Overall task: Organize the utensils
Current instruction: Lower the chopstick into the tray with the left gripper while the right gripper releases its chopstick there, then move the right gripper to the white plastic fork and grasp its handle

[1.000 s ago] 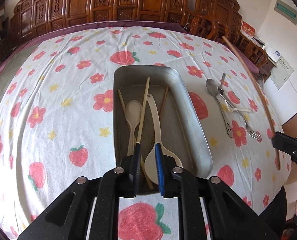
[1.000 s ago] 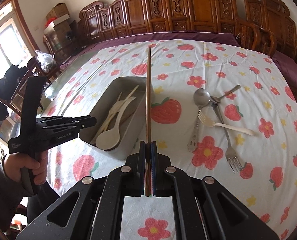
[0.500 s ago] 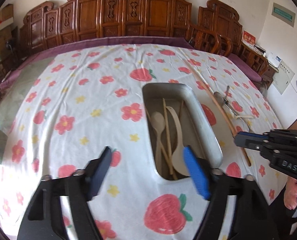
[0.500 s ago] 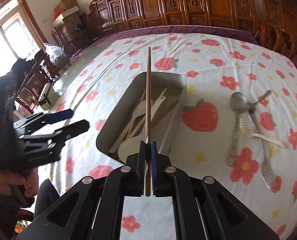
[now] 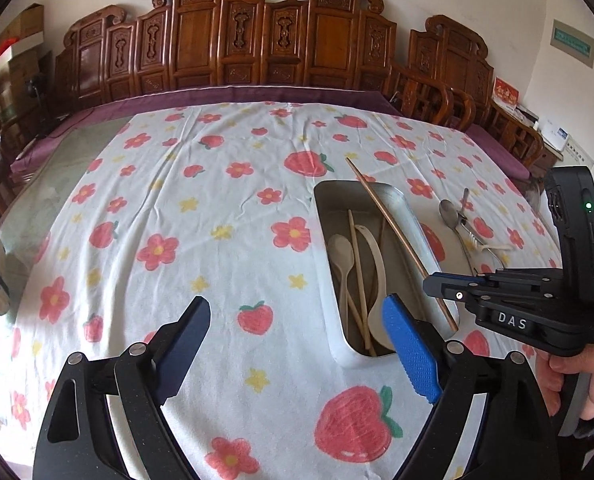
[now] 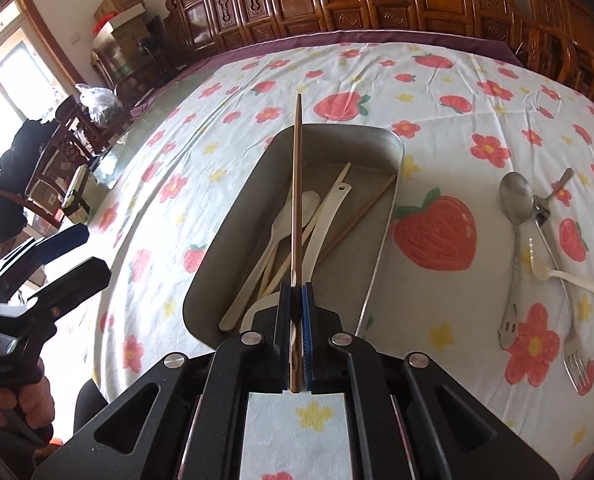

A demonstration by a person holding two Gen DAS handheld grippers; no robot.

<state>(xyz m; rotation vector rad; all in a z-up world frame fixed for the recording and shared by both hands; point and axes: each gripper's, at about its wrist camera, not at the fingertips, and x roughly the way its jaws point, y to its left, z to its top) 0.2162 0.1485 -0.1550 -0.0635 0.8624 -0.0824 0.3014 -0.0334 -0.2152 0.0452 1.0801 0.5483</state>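
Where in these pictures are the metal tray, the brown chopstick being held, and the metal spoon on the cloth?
metal tray [image 6: 381, 216], right wrist view, on its right side wall.
brown chopstick [image 6: 297, 184], right wrist view, mid-shaft above the tray.
metal spoon [image 6: 515, 193], right wrist view, on its bowl.

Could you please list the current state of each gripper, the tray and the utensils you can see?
left gripper: open, empty, jaws just opened wide.
right gripper: shut on the brown chopstick, held over the tray.
metal tray: on the tablecloth, holding pale spoons and chopsticks.
metal spoon: lying on the cloth outside the tray.
metal fork: lying outside the tray.
white plastic fork: lying across the metal utensils.
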